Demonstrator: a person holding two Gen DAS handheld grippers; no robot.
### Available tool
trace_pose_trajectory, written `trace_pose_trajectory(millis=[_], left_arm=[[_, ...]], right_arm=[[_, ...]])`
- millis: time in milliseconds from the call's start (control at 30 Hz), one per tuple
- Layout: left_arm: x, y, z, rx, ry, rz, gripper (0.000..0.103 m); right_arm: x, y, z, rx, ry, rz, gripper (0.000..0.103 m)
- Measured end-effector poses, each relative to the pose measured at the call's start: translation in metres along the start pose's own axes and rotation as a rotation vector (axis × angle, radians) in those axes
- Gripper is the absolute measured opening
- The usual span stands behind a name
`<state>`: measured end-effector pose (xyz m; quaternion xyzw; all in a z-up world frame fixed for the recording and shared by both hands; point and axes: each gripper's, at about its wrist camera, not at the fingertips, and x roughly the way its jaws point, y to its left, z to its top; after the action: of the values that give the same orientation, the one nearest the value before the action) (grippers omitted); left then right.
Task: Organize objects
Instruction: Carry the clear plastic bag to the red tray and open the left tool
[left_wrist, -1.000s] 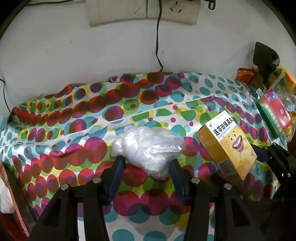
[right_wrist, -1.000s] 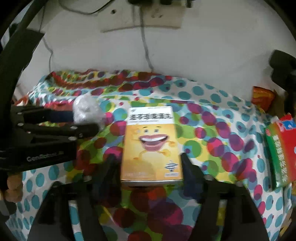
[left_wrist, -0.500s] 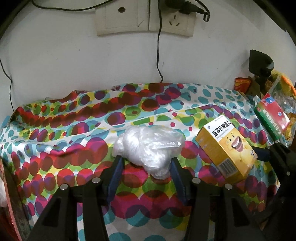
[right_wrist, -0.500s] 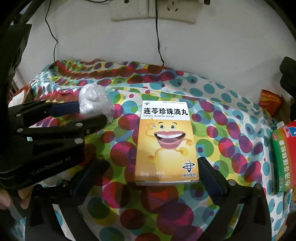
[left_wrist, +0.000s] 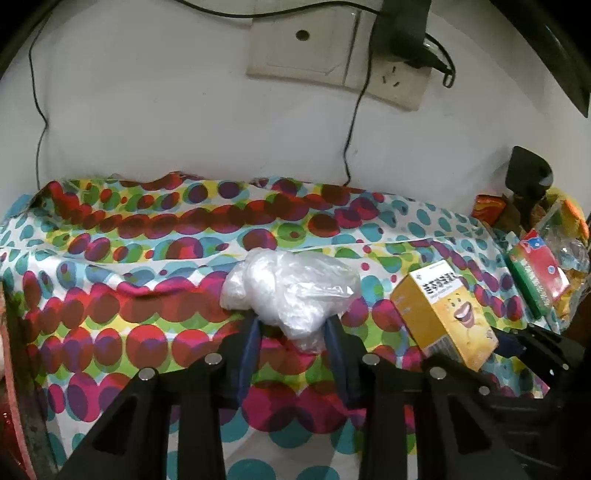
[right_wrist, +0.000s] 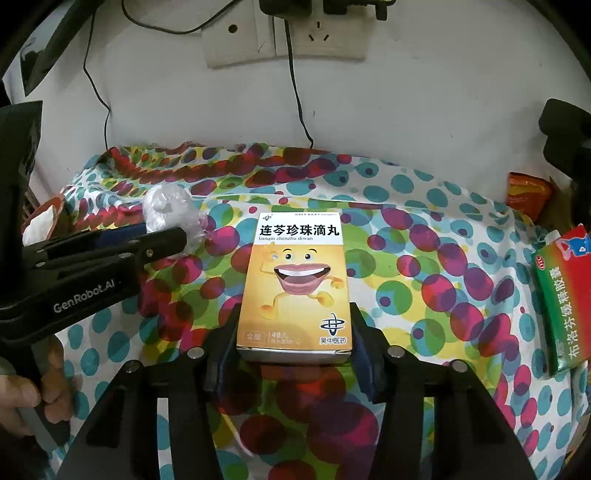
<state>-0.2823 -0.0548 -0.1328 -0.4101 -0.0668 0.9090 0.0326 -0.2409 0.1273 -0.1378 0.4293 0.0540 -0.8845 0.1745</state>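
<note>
While both pairs of jaws are closing, each gripper has one object between its fingers on the dotted, multicoloured tablecloth (right_wrist: 424, 229).

Left gripper (left_wrist: 293, 334): blue pads pinch the lower part of a crumpled clear plastic bag (left_wrist: 291, 290), which lies left of the yellow cardboard medicine box with a cartoon mouth (right_wrist: 295, 280). Right gripper (right_wrist: 295, 349): pads sit against both long sides of that box at its near end, gripping it; the box lies flat, label up. A green-and-red carton (right_wrist: 565, 302) lies well to the right of the yellow box, at the cloth's edge.
</note>
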Motion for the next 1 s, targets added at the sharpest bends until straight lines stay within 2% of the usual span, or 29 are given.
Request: trace_pose_trajectory(millis=[133,233,333,700,1000], left_arm=[[-0.001,0.002,-0.001,-0.008,0.001,0.019,0.034],[-0.003,-0.001,-0.005,0.021,0.013,0.048,0.034],[-0.009,-0.004,-0.006,0.02,0.035,0.037,0.034],[-0.065,-0.006,0.005,0.063,0.007,0.077,0.034],[-0.103,0.023,0.003,0.044,0.004,0.151,0.034]], right_arm=[[0.0,0.0,0.0,-0.004,0.002,-0.014,0.049],[0.0,0.0,0.0,-0.005,0.003,-0.018,0.049],[0.0,0.0,0.0,-0.006,0.003,-0.019,0.049],[0.001,0.002,0.001,-0.007,0.006,-0.023,0.05],[0.0,-0.001,0.001,0.001,0.005,-0.015,0.05]])
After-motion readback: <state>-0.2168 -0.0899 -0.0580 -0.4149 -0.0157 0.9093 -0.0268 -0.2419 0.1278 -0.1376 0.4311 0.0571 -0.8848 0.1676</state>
